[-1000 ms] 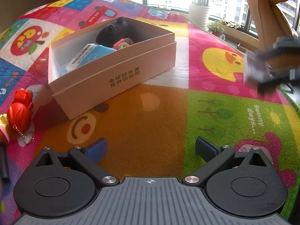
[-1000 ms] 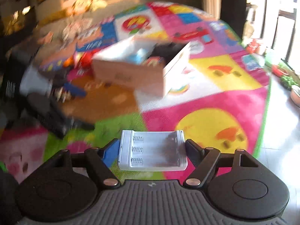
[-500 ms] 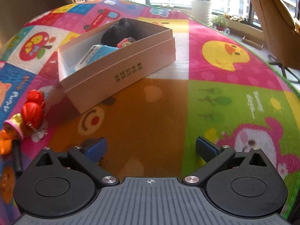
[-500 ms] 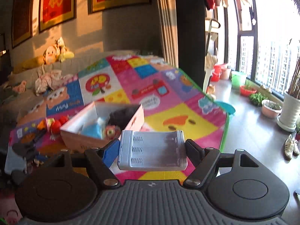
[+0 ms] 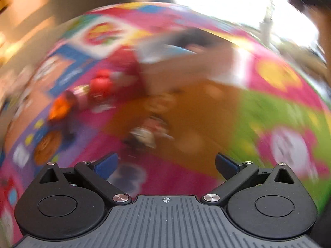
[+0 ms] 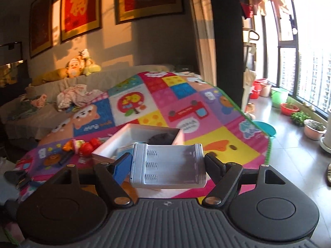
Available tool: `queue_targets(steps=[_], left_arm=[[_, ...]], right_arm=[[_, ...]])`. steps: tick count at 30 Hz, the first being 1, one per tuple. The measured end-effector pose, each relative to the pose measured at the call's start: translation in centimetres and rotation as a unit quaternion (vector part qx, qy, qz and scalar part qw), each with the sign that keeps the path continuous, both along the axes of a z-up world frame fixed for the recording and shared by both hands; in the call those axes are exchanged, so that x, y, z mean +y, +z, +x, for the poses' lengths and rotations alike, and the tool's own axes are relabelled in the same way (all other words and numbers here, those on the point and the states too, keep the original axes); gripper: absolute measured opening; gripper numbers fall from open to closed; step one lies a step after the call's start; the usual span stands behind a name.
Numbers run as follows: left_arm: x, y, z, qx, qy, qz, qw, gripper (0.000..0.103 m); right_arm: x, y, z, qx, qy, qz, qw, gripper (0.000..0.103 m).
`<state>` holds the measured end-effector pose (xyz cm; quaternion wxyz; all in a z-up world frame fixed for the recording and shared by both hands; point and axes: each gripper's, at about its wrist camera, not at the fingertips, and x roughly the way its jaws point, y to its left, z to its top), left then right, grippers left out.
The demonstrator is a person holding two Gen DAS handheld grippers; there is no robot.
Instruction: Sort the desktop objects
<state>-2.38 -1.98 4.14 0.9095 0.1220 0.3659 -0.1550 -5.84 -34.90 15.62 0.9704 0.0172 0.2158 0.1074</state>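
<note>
Left wrist view, heavily blurred: left claw (image 5: 166, 164) spread, nothing between its fingers, angled down over the patchwork mat (image 5: 275, 111). One cardboard box (image 5: 186, 70); red toys (image 5: 101, 84) beside it. No writing legible.

Right wrist view: right claw (image 6: 168, 165) pinches one white battery charger (image 6: 168, 168), three spring slots showing, held above the mat just before the open box (image 6: 134, 136). Mat text too small to read.

Smooth white plastic battery case (image 6: 168, 165), matt cardboard box (image 6: 115, 142), woven play mat (image 6: 182, 95).
</note>
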Motion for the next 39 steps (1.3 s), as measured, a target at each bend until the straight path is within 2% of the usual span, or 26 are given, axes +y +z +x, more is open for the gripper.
queue_targets(steps=[2, 3, 5, 9, 13, 18, 20, 22, 23, 26, 29, 33, 35, 39], left_arm=[[1.0, 0.2, 1.8, 0.008, 0.063, -0.059, 0.9962, 0.103], [1.3, 0.1, 2.5, 0.013, 0.079, -0.089, 0.9928, 0.103], [1.0, -0.4, 3.5, 0.027, 0.097, -0.113, 0.9884, 0.103], [-0.7, -1.3, 4.2, 0.036, 0.088, -0.112, 0.9891, 0.102], [-1.7, -1.7, 4.6, 0.026, 0.068, -0.118, 0.9904, 0.102], [-1.9, -1.1, 2.3, -0.017, 0.071, -0.066, 0.9951, 0.102], [-1.3, -1.1, 1.5, -0.004, 0.073, -0.085, 0.9937, 0.102], [-1.0, -1.4, 1.2, 0.024, 0.061, -0.122, 0.9903, 0.102], [-1.1, -1.6, 1.5, 0.029, 0.062, -0.127, 0.9896, 0.102], [-1.6, -2.1, 2.8, 0.014, 0.083, -0.106, 0.9908, 0.102], [-1.8, -2.4, 4.4, 0.011, 0.083, -0.118, 0.9895, 0.102], [-2.8, -2.7, 5.5, -0.022, 0.069, -0.088, 0.9935, 0.102], [-3.2, -2.9, 5.8, -0.029, 0.066, -0.073, 0.9947, 0.099], [-2.8, -3.3, 6.1, -0.031, 0.083, -0.050, 0.9948, 0.071]], right_arm=[[1.1, 0.2, -0.1, 0.003, 0.013, -0.004, 1.000, 0.076], [1.9, 0.3, -0.2, 0.004, 0.018, -0.009, 1.000, 0.076], [3.3, 0.4, -0.4, 0.007, 0.028, -0.023, 0.999, 0.076], [5.7, 0.4, -1.1, 0.006, 0.050, -0.051, 0.997, 0.076], [6.9, 0.1, -1.3, 0.011, 0.064, -0.054, 0.996, 0.076], [7.2, -0.8, -1.3, 0.021, 0.067, -0.057, 0.996, 0.076], [7.0, -1.3, -1.2, 0.031, 0.067, -0.051, 0.996, 0.076], [7.1, -2.4, -1.0, 0.040, 0.066, -0.054, 0.996, 0.076], [7.3, -3.0, -0.9, 0.042, 0.064, -0.064, 0.995, 0.076], [8.1, -5.4, -0.5, 0.067, 0.070, -0.087, 0.992, 0.076], [8.2, -7.1, -0.6, 0.102, 0.088, -0.076, 0.988, 0.076], [7.5, -8.2, -1.5, 0.123, 0.091, -0.070, 0.986, 0.076], [7.2, -8.4, -1.9, 0.129, 0.087, -0.074, 0.985, 0.076], [7.1, -8.8, -2.3, 0.135, 0.090, -0.083, 0.983, 0.076]])
